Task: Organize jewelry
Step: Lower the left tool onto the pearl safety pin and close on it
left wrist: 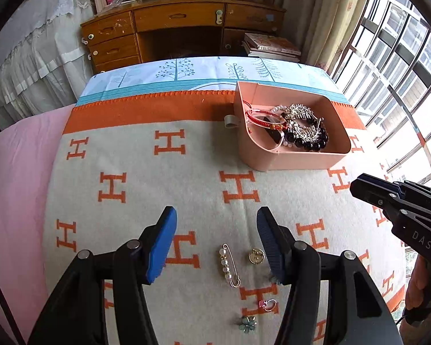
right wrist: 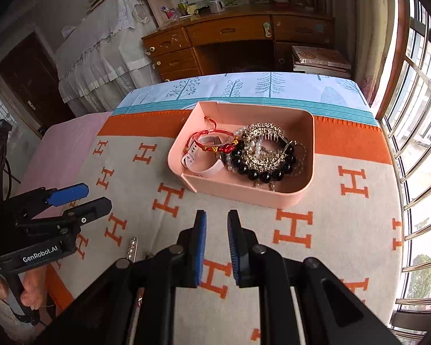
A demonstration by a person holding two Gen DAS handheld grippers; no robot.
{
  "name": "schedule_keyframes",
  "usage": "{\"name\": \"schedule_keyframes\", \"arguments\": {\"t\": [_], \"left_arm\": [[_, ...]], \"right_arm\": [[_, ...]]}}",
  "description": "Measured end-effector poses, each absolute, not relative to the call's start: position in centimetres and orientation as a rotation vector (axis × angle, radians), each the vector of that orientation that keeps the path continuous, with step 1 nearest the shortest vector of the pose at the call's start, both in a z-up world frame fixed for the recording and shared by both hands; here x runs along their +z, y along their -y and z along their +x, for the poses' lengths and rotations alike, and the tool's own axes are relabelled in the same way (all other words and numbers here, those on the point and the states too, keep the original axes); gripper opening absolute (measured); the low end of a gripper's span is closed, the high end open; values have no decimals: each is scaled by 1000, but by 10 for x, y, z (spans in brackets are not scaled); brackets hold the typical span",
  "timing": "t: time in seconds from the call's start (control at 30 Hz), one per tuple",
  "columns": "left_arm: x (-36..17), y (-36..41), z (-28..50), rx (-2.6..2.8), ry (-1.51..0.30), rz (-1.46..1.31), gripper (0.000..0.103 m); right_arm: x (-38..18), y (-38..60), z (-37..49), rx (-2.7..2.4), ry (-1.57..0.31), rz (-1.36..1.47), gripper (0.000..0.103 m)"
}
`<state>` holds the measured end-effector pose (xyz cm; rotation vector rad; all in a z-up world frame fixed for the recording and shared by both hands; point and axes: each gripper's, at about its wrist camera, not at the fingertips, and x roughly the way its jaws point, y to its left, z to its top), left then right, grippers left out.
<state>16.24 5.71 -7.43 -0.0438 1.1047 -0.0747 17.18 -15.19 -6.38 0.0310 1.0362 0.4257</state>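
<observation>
On the grey blanket patterned with orange H letters (left wrist: 146, 178), the pink plastic open-topped box (left wrist: 290, 161) serves as the landmark. Nearer the camera than the box and to its left, the left gripper (left wrist: 215, 244) is held pointing steeply down with its jaws about half open and nothing between the blue pads. Under it lie four loose pieces: a gold safety-pin brooch set with pearls (left wrist: 229, 264), a small round gold button-like piece (left wrist: 257, 256), a tiny pink-stoned ring (left wrist: 267, 304) and a pale green flower-shaped clip (left wrist: 246, 324). These are judged to be the items not yet sorted, which would explain the gripper's place above them. Inside the box, bracelets, black beads (right wrist: 261, 169) and a gilt comb (right wrist: 263, 141) are already piled. On the near side of the box, the right gripper (right wrist: 217, 244) is seen with a narrow gap between its pads and nothing gripped.
</observation>
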Motion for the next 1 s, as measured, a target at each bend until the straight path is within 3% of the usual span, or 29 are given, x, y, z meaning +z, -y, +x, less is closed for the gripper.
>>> {"name": "schedule_keyframes", "arguments": {"t": [0.57, 0.9, 1.0], "left_arm": [[-104, -73, 101, -59, -1092, -160, 56], [-145, -68, 109, -61, -1158, -181, 56], [-153, -67, 114, -68, -1172, -200, 51]], "right_arm": [[-86, 152, 86, 481, -973, 2, 15], [-117, 134, 76, 513, -999, -47, 15], [-124, 133, 76, 529, -1015, -44, 15]]}}
